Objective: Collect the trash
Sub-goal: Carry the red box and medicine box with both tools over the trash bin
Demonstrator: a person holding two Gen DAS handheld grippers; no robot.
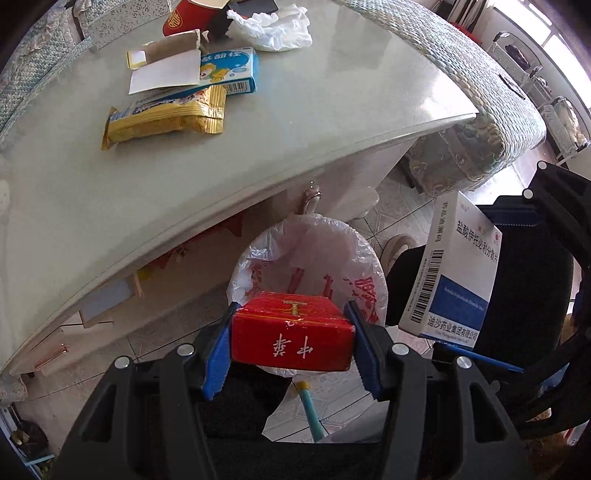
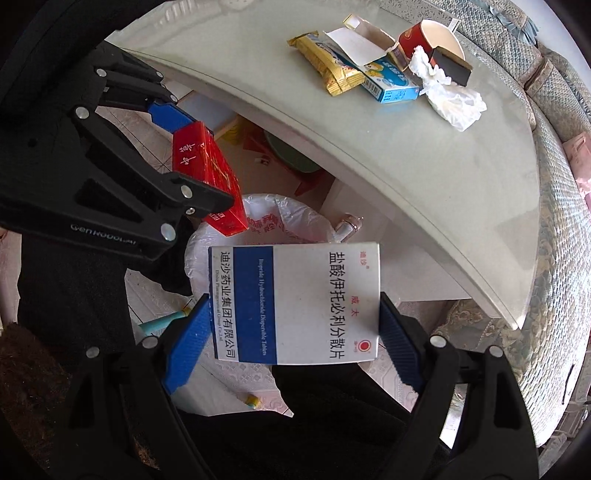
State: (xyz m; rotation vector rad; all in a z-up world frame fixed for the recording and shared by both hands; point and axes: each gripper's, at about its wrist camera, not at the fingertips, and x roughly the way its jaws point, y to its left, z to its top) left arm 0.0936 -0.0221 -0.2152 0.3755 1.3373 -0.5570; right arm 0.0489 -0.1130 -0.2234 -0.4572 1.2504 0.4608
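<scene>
My left gripper [image 1: 291, 341] is shut on a red cigarette box [image 1: 291, 332], held above a trash bin lined with a white plastic bag [image 1: 354, 243] on the floor beside the table. The red box also shows in the right wrist view [image 2: 207, 173]. My right gripper [image 2: 291, 332] is shut on a white and blue medicine box [image 2: 295, 302], also over the bin's bag [image 2: 291, 218]. That box shows at the right of the left wrist view [image 1: 454, 273].
On the glass table [image 1: 332, 92] lie a yellow snack wrapper [image 1: 166, 118], a blue carton [image 1: 232, 70], an open cardboard box [image 1: 166, 66], a red paper cup [image 1: 188, 16] and crumpled tissue [image 1: 273, 31]. A sofa armrest [image 1: 480, 92] borders the table.
</scene>
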